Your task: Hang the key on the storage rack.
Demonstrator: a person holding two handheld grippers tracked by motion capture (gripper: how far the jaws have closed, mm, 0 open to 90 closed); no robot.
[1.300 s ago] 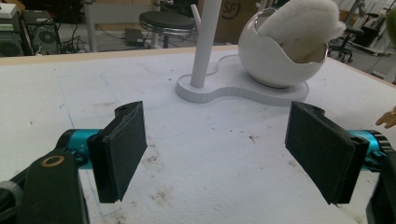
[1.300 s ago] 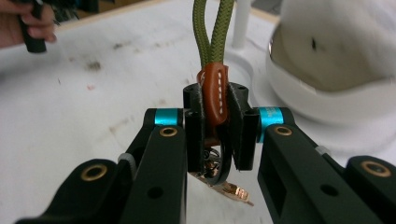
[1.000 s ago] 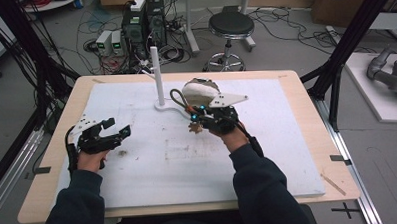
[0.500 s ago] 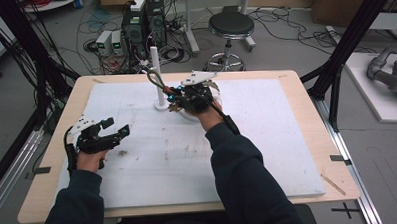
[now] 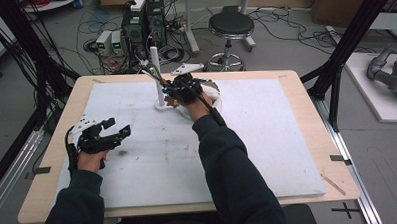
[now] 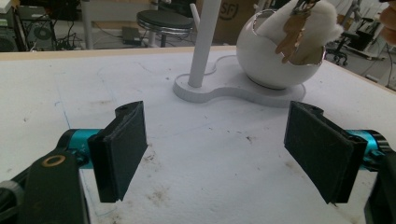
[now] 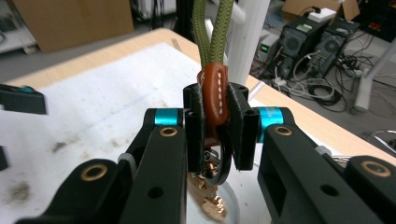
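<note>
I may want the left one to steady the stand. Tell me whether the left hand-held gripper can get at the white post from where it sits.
Probably yes. The left hand-held gripper is open and faces the white post across bare white mat. The right hand-held gripper, shut on the keychain strap, crowds the bowl side.

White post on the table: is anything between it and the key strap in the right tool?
Nothing visible stands between them. The right tool is shut on the strap's brown leather tab, and its green cord loop rises right next to the white post.
</note>
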